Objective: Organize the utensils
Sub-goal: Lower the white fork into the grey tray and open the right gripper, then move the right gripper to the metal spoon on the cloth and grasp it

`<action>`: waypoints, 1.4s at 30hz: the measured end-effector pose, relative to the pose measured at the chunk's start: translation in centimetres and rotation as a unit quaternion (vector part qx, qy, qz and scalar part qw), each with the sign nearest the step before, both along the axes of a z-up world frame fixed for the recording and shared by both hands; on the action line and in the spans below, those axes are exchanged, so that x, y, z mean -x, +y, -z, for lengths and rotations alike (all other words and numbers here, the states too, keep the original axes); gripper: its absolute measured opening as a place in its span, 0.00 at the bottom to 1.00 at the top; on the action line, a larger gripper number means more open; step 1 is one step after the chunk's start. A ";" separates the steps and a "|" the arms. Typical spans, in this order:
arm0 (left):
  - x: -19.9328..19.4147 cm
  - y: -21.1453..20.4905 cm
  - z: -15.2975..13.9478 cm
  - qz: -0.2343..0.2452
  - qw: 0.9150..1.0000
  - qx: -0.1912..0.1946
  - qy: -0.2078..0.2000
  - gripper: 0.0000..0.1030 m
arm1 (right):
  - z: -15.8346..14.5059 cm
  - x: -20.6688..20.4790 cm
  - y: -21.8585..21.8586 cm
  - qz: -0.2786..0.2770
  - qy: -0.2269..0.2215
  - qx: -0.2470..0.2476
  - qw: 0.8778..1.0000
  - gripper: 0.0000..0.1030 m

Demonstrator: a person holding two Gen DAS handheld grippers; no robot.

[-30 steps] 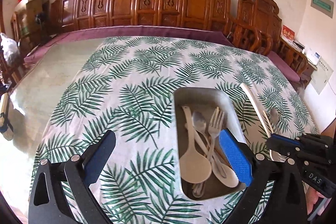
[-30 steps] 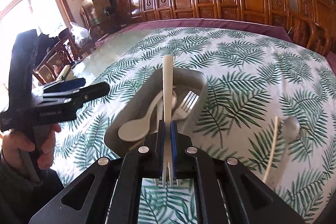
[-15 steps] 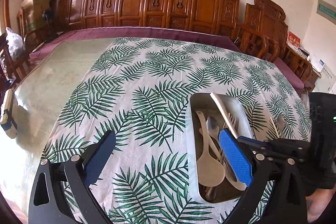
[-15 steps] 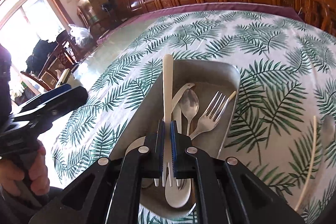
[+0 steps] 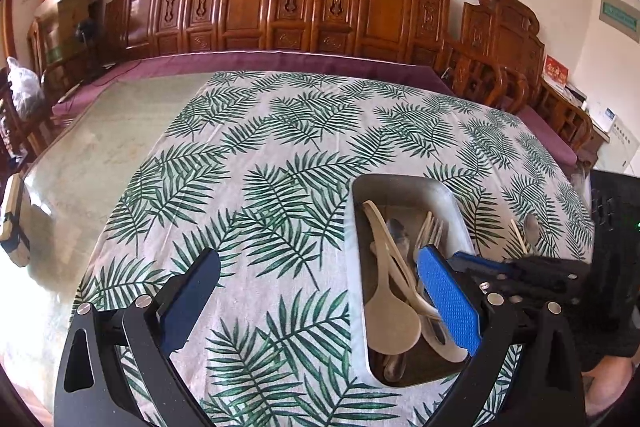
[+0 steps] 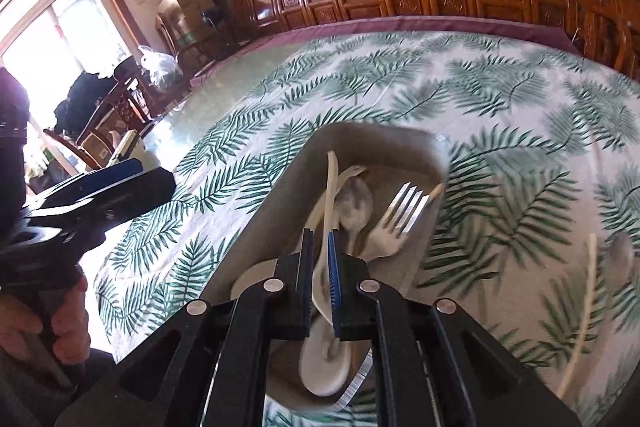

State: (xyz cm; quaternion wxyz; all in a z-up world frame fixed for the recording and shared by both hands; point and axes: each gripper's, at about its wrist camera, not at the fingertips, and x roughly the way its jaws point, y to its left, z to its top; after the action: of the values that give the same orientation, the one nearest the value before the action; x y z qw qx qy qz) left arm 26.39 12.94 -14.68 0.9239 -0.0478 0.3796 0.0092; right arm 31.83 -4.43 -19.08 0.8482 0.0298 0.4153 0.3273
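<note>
Utensils (image 5: pixel 394 301) in grey tray (image 5: pixel 400 183)

Legible text: none.

Green sign (image 5: pixel 619 15), far right wall, left wrist view: pale lettering, too small to read.

Red card (image 5: pixel 556 75), on the wooden sideboard at far right: gold marks, unreadable.

White box (image 5: pixel 612 117), just right of the red card: a blue label, characters not resolvable.

White panel (image 5: pixel 622 143), right wall below the box: rows of fine print, blurred.

Right wrist view: no writing, number or brand mark can be made out.
</note>
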 end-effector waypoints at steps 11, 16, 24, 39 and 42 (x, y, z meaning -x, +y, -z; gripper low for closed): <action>0.5 -5.0 -0.4 0.045 0.999 0.004 -0.011 0.93 | -1.9 1.3 -10.9 0.056 -0.083 0.097 0.990 0.20; 0.7 -7.8 -0.6 0.064 0.998 -0.002 -0.016 0.93 | 0.1 0.2 -15.6 0.100 -0.075 0.129 0.984 0.24; 0.7 -10.6 0.1 0.082 0.997 -0.004 -0.009 0.92 | 4.0 -2.5 -18.7 0.130 -0.047 0.133 0.981 0.39; -0.1 -15.7 1.7 0.106 0.994 -0.014 0.012 0.93 | 6.6 -7.6 -20.3 0.128 0.006 0.080 0.988 0.43; -0.2 -16.4 2.1 0.107 0.994 -0.019 0.016 0.93 | 6.6 -7.7 -20.1 0.122 0.003 0.087 0.989 0.43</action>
State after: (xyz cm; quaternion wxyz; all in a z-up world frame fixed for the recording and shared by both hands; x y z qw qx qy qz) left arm 26.56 -3.44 -16.74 0.9140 0.0111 0.3972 -0.0820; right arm 39.56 -24.50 -25.70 0.8800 0.0070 0.4377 0.1842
